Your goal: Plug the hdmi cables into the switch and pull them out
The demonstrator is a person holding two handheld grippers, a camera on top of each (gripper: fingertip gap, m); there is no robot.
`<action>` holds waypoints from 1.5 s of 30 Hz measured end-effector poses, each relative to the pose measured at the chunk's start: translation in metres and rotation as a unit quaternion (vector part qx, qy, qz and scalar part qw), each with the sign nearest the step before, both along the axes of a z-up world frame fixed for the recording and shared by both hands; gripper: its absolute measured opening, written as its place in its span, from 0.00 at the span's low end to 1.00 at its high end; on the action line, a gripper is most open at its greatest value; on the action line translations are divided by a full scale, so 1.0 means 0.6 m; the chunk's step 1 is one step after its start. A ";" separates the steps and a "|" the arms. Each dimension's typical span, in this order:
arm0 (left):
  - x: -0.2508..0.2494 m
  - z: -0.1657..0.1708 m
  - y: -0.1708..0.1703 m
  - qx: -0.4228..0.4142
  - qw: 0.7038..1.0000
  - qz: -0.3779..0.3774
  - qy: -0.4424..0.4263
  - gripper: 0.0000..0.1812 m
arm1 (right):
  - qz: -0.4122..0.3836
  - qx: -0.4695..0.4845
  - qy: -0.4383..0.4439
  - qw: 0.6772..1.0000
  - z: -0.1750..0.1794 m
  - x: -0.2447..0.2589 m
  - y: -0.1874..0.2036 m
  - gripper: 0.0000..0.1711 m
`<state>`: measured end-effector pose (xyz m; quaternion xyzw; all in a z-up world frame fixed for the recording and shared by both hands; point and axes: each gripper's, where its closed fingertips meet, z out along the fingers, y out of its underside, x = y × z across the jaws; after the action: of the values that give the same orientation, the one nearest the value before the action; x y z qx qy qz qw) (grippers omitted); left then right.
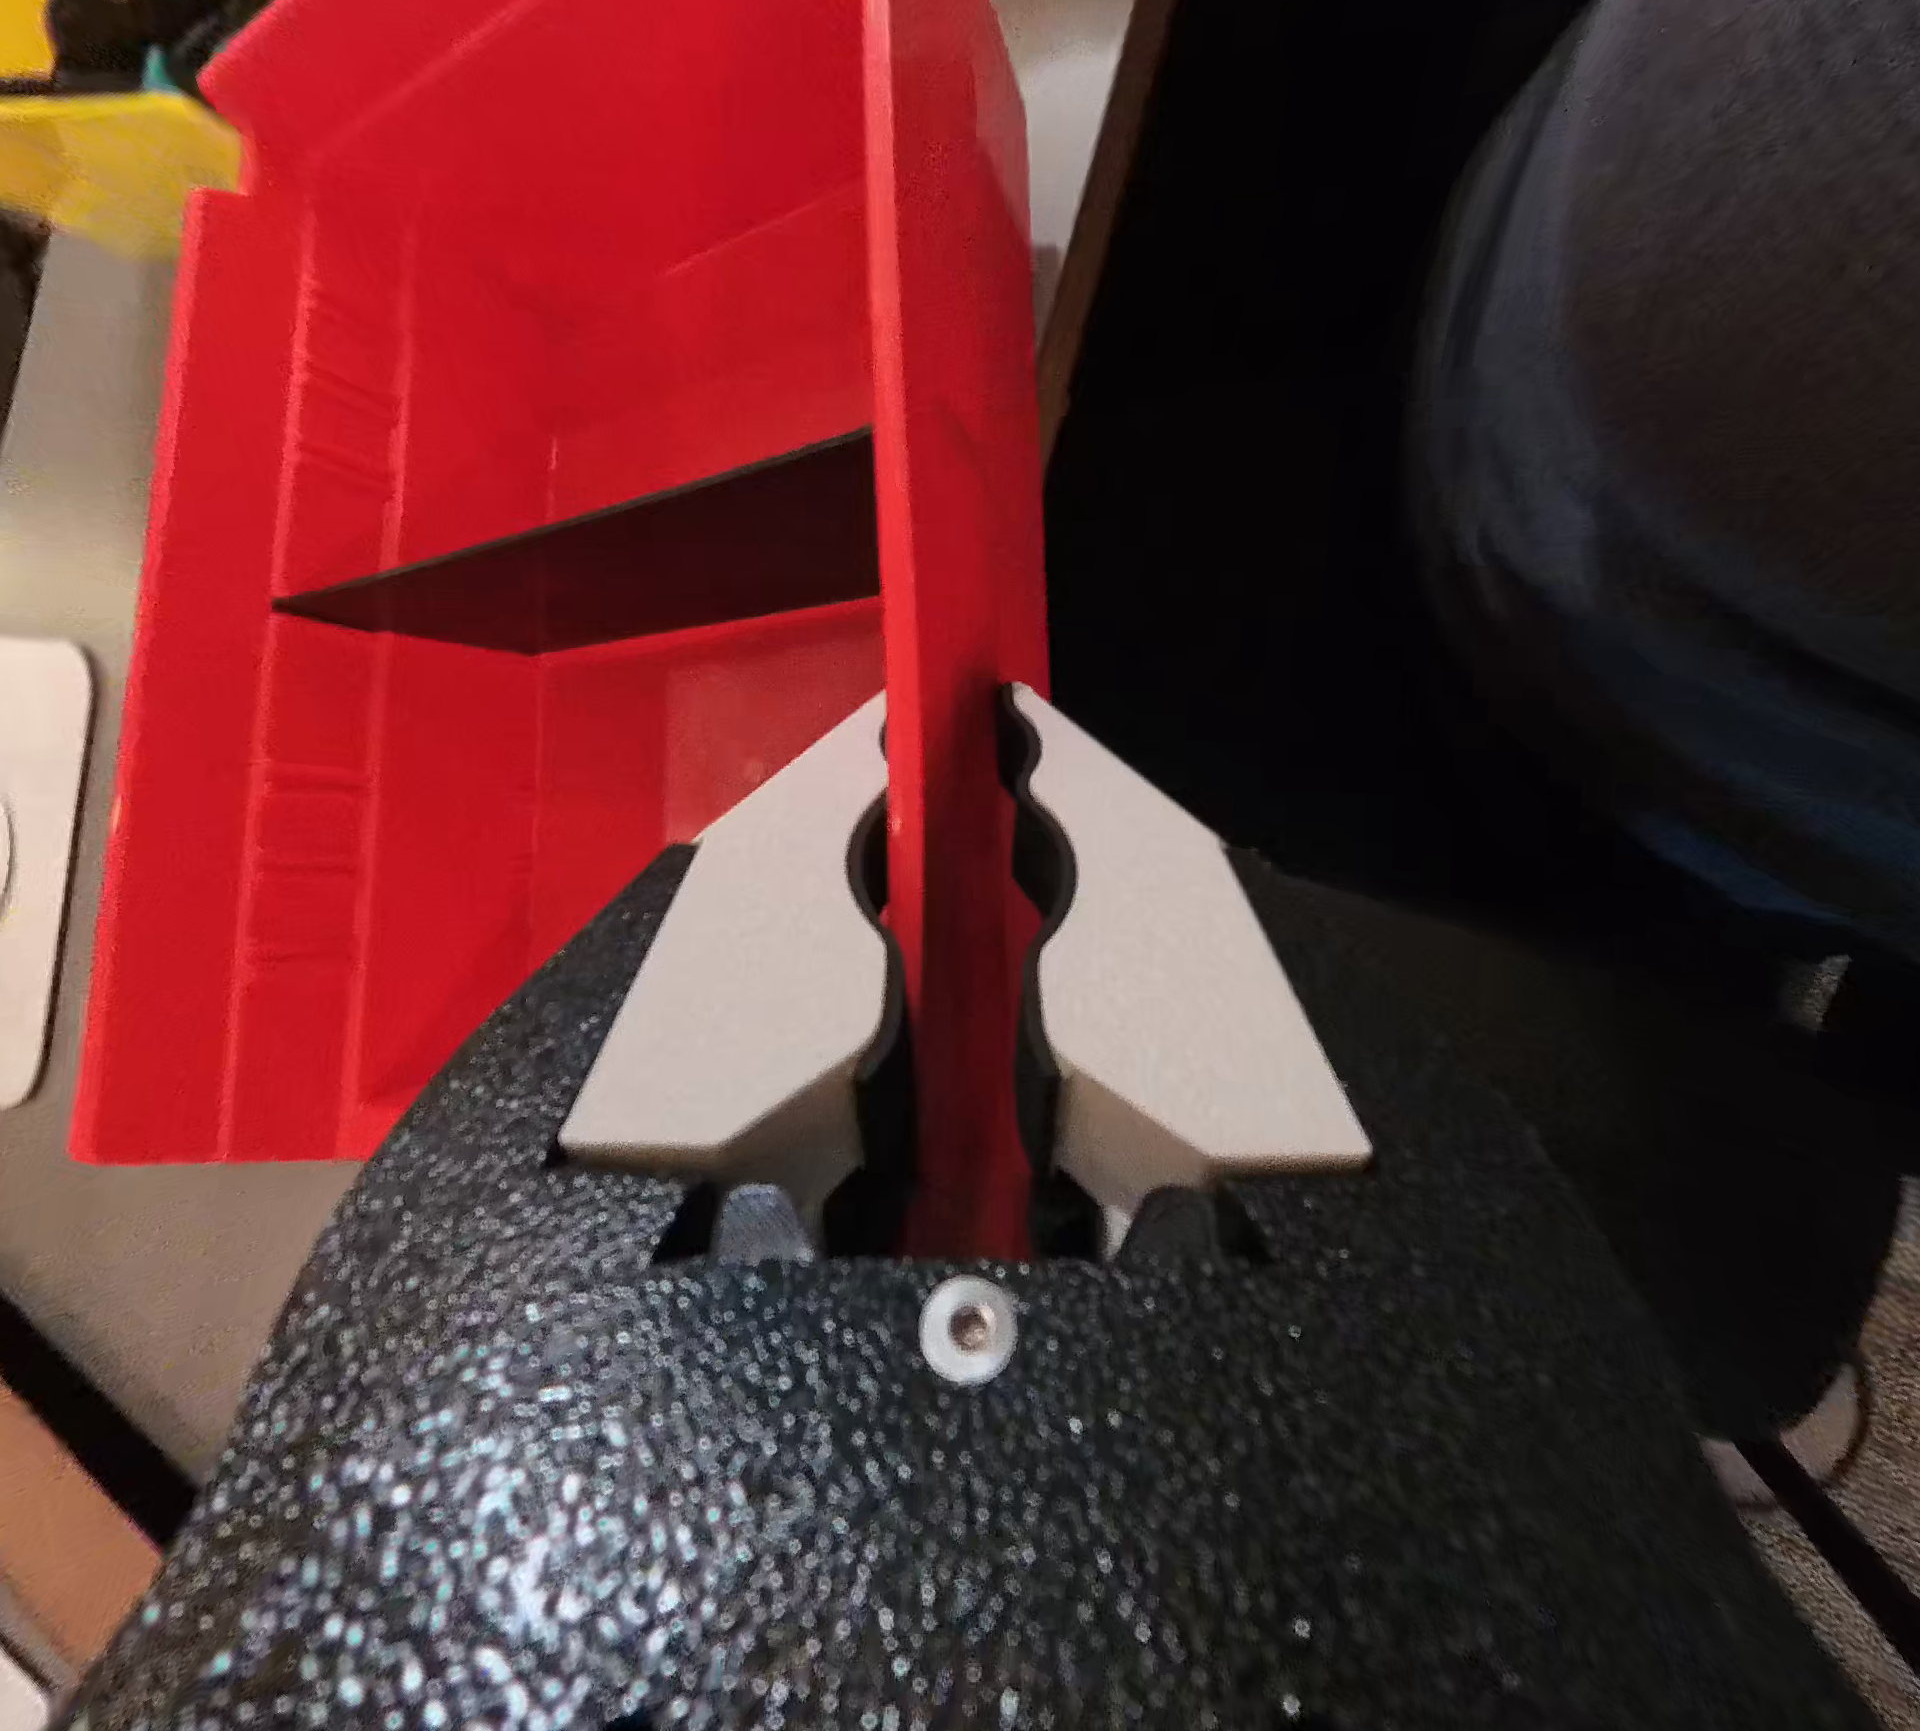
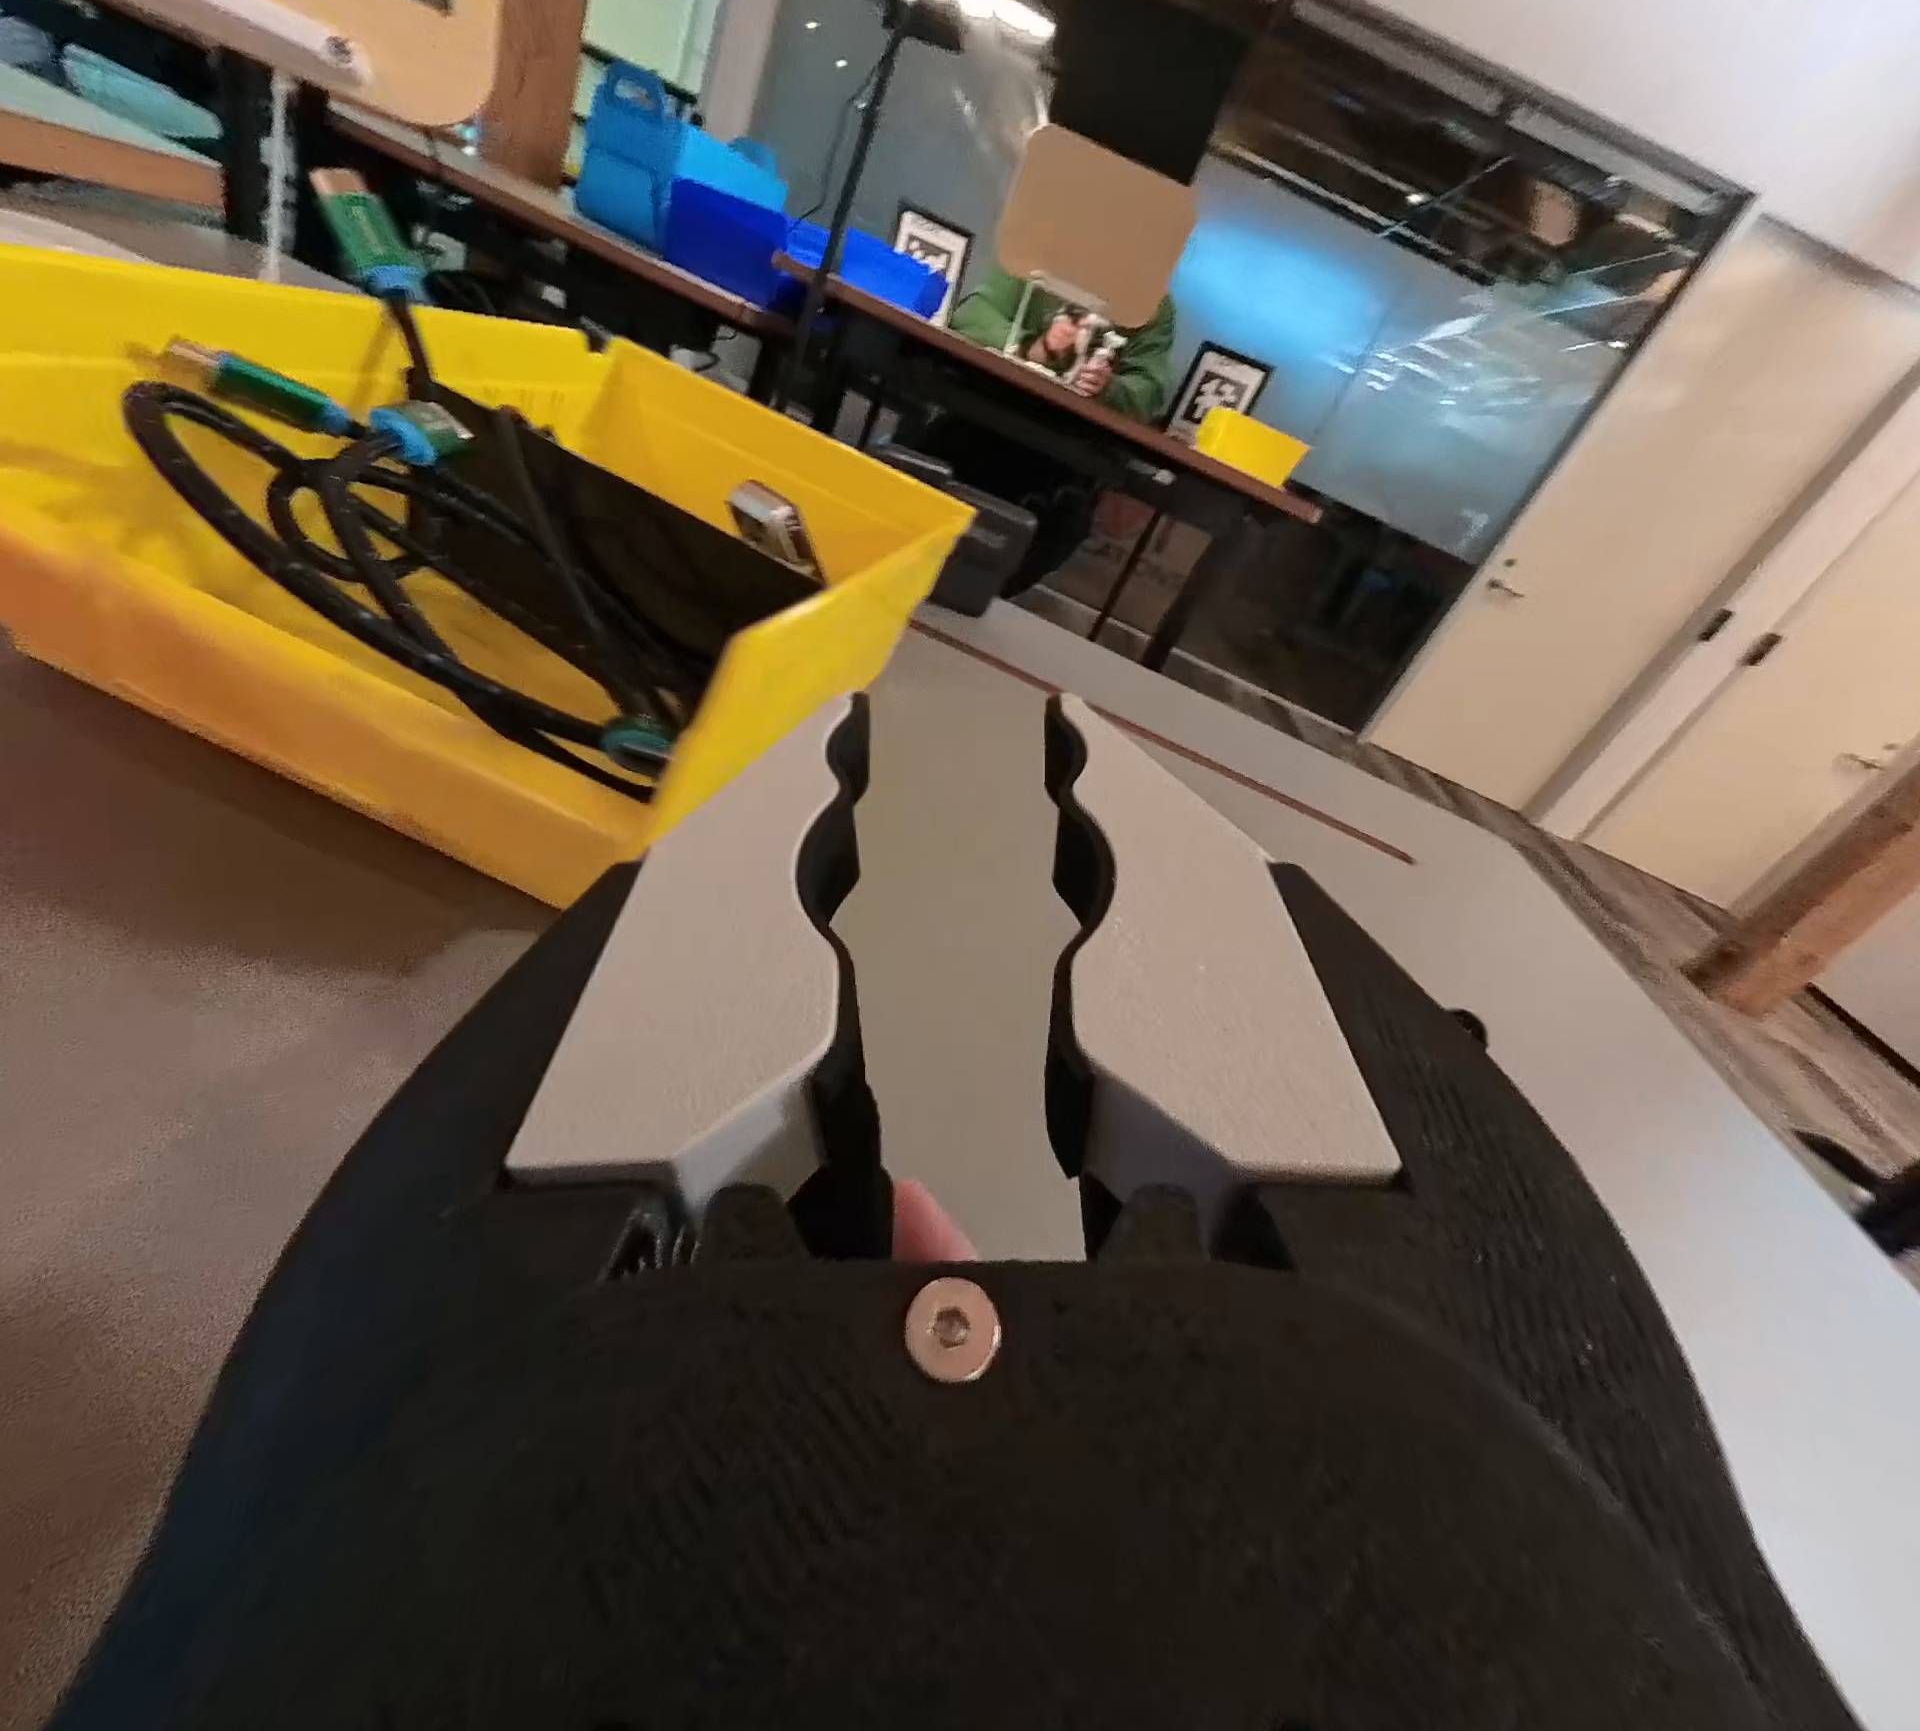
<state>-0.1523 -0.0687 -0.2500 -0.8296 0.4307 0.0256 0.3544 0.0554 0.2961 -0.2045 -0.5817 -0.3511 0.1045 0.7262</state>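
Observation:
My left gripper (image 1: 948,715) is shut on the side wall of an empty red bin (image 1: 540,310) that has a dark divider across it, and holds it near the table's edge. My right gripper (image 2: 951,715) is open and empty, low over the table. To its left stands a yellow bin (image 2: 831,663) holding coiled black HDMI cables (image 2: 416,559) with green and blue plugs and a black flat piece with a silver connector (image 2: 774,528). The yellow bin also shows at the far left of the left wrist view (image 1: 114,154). I cannot tell the switch apart.
The grey table (image 2: 1299,1006) runs ahead of my right gripper. A person's dark trouser leg (image 1: 1662,434) is right of the red bin, beyond the table edge. A white pad (image 1: 31,860) lies at the left. A person in green (image 2: 1132,362) sits at a far table with blue bins (image 2: 727,216). The left gripper's tips are roughly 45 cm from the right gripper's.

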 end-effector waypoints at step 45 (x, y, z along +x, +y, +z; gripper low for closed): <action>0.699 -0.029 0.656 0.015 0.997 -0.052 -0.063 0.05 | -0.275 0.002 0.075 0.959 0.027 0.581 0.059 0.13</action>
<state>0.2669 0.3249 -0.2671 -0.8006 0.4499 -0.0391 0.3937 0.4041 0.3314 -0.1883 -0.6445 -0.1225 -0.0566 0.7526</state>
